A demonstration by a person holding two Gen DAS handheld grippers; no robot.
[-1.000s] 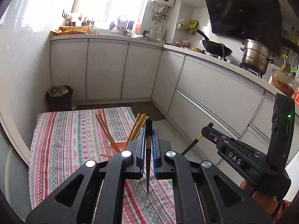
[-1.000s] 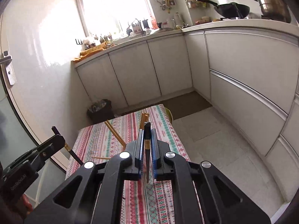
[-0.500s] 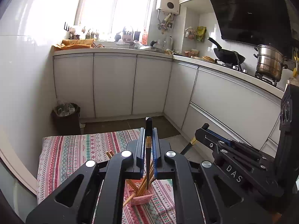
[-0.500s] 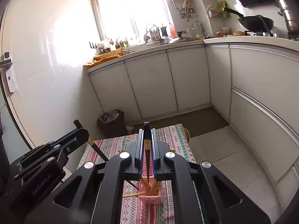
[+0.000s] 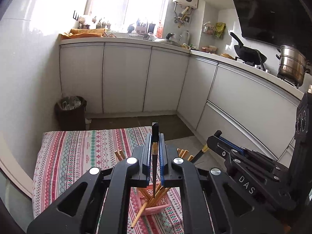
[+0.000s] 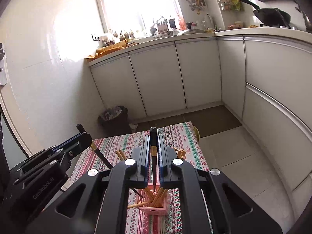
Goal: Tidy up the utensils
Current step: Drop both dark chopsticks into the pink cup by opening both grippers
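Our left gripper (image 5: 155, 154) is clamped narrow on a black chopstick (image 5: 155, 136), which stands nearly upright between the blue-lined jaws, its square butt poking above them and a gold band showing just below the top. Its thin tip hangs over the pink holder (image 5: 154, 206), right among the wooden chopsticks (image 5: 150, 200) that splay out of it; whether the tip touches them we cannot tell. Our right gripper (image 6: 154, 152) is pinched just as tightly on a second black chopstick (image 6: 153, 136), also upright, gold-banded, with its point down at the mouth of the same holder, seen from this side as a latticed pink basket. In the right wrist view the left gripper comes in from the lower left, and its chopstick slants down toward the holder's near edge. In the left wrist view the right gripper enters from the right, close beside ours. The holder sits on a striped tablecloth (image 5: 78, 156) in red, green and white, near its right half. Several wooden sticks lean outward, and one lies low, jutting from the holder's foot toward us. Beyond the table stand white cabinets (image 5: 126, 78), a dark waste bin (image 5: 71, 111) in the corner, and on the counter to the right a black wok (image 5: 249, 53) and a steel pot (image 5: 291, 64).
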